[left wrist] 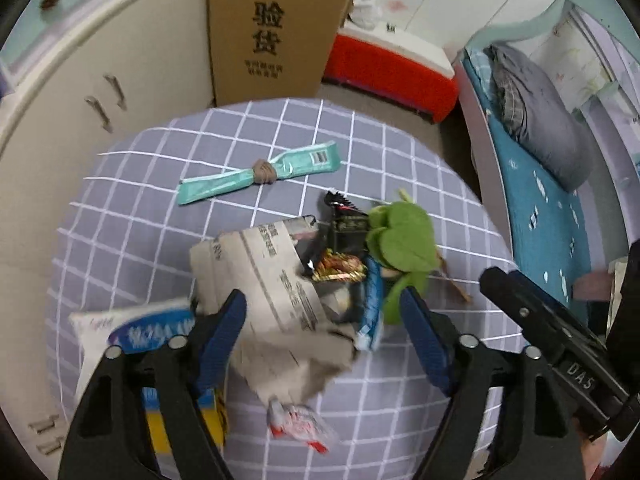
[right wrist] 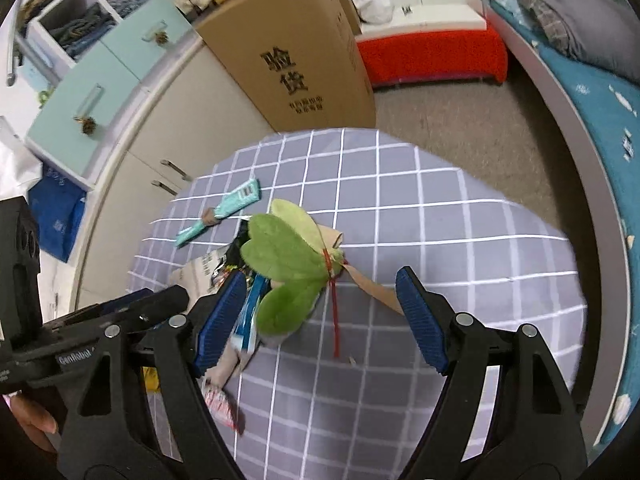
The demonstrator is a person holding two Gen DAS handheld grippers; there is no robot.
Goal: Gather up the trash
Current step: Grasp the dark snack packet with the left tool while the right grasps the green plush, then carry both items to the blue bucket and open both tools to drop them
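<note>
A heap of trash lies on a round table with a grey checked cloth [left wrist: 140, 208]. It holds a torn cardboard piece [left wrist: 272, 280], green leaves [left wrist: 400, 240], shiny snack wrappers [left wrist: 340, 268] and a blue wrapper [left wrist: 370, 308]. My left gripper [left wrist: 322, 292] hangs open above the heap, with the cardboard below its left finger. A teal packet [left wrist: 260, 174] with a brown knot lies apart, farther back. In the right wrist view my right gripper [right wrist: 320, 274] is open over the green leaves [right wrist: 288, 256], which are tied with a red string [right wrist: 334, 312] to a brown paper cone [right wrist: 372, 288].
A red-and-white wrapper [left wrist: 300, 426] and a white-and-blue bag [left wrist: 140, 332] lie at the near side of the table. A tall cardboard box [left wrist: 276, 28], a red storage box [left wrist: 392, 68] and cream cabinets [left wrist: 80, 92] stand behind. A bed [left wrist: 540, 160] runs along the right.
</note>
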